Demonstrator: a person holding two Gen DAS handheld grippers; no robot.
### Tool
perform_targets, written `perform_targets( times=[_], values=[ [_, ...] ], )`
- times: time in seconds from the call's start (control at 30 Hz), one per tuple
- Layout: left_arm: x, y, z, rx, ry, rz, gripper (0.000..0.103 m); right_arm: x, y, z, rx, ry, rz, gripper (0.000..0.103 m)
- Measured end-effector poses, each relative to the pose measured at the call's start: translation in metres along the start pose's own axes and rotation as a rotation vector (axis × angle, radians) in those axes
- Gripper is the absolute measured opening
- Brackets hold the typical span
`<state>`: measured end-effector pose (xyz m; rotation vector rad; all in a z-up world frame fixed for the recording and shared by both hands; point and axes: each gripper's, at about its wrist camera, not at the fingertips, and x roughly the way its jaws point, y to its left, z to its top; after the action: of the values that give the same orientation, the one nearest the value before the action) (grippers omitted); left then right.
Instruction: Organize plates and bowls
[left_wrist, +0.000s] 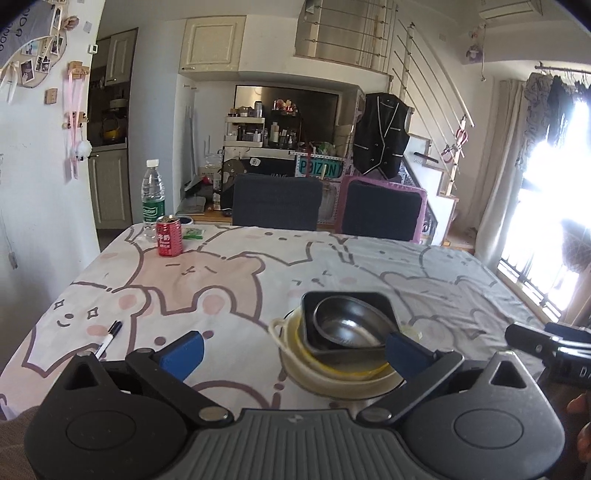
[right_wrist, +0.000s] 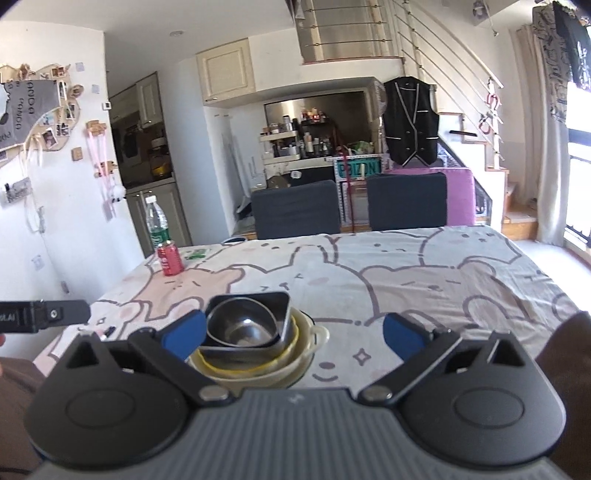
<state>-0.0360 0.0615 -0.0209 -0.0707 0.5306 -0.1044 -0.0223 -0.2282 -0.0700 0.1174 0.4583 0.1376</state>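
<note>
Jaws of left gripper (left_wrist: 293, 349) and right gripper (right_wrist: 293, 332) wide apart, holding nothing. Nested stack: metal bowl (left_wrist: 349, 326) in dark square dish (left_wrist: 380, 304) in cream bowl (left_wrist: 332, 376), on table (left_wrist: 229, 280). Looks finished; withdraw gently, avoid bumping stack.

Nested bowls (left_wrist: 343, 339) on tablecloth (left_wrist: 221, 280)

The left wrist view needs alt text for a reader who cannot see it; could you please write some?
A nested stack of dishes, a round metal bowl in a dark square dish in a cream bowl, sits on a cartoon-print tablecloth before the open, empty left gripper. A red can, water bottle and marker lie further left.
</note>
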Motion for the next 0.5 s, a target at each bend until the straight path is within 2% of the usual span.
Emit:
perform_targets(
  times=[0.23,0.5],
  values=[
    [0.008,0.006,-0.026,0.030,0.019,0.048,0.103,0.009,0.004,-0.023,-0.041,0.004,-0.058,0.103],
    [0.009,-0.001,-0.041,0.074,0.023,0.087,0.103,0.009,0.004,-0.041,-0.070,0.006,-0.082,0.103]
  ],
)
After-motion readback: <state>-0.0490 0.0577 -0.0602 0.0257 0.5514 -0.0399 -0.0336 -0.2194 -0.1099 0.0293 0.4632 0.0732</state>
